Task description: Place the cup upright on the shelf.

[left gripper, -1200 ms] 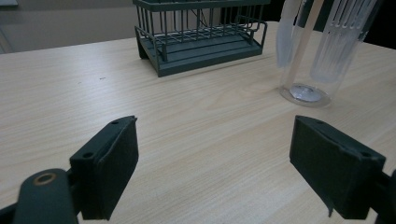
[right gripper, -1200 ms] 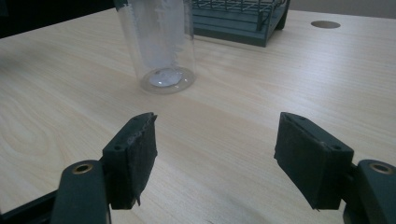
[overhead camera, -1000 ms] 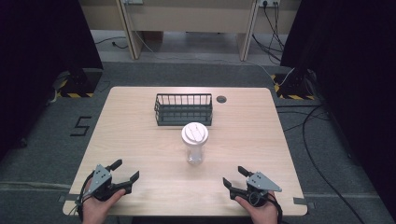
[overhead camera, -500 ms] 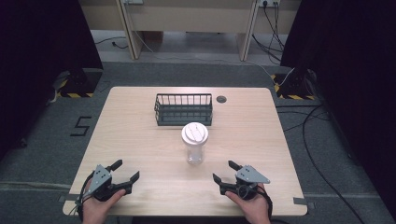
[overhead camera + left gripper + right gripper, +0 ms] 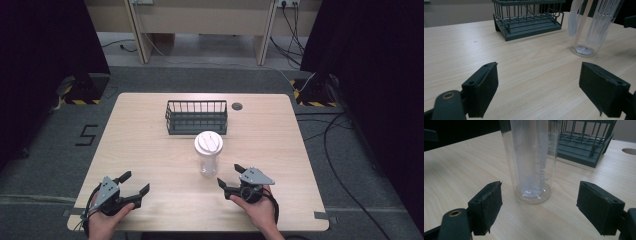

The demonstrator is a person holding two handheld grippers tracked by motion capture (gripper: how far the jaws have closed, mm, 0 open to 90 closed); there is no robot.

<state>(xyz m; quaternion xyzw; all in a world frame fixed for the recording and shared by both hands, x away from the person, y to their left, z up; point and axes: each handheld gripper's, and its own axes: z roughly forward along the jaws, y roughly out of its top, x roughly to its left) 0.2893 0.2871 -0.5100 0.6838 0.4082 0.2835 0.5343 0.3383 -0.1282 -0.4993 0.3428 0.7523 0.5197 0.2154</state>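
Observation:
A clear plastic cup (image 5: 208, 155) with a white lid (image 5: 208, 142) stands upright at the table's middle. In the right gripper view the cup (image 5: 532, 160) rises just ahead of my open jaws, its base (image 5: 532, 192) a short way beyond them. My right gripper (image 5: 230, 176) is open and empty, just to the right of and nearer than the cup. My left gripper (image 5: 135, 182) rests open near the front left edge, with nothing between its jaws. In the left gripper view the cup (image 5: 590, 27) stands far off to the upper right.
A dark wire basket (image 5: 196, 117) stands behind the cup, also the basket (image 5: 527, 18) and basket (image 5: 584, 142) in the gripper views. A round cable hole (image 5: 237, 106) lies right of it. The wooden table (image 5: 150, 150) is bare between the grippers.
My right gripper has moved left and forward, toward the cup. The left gripper has stayed put.

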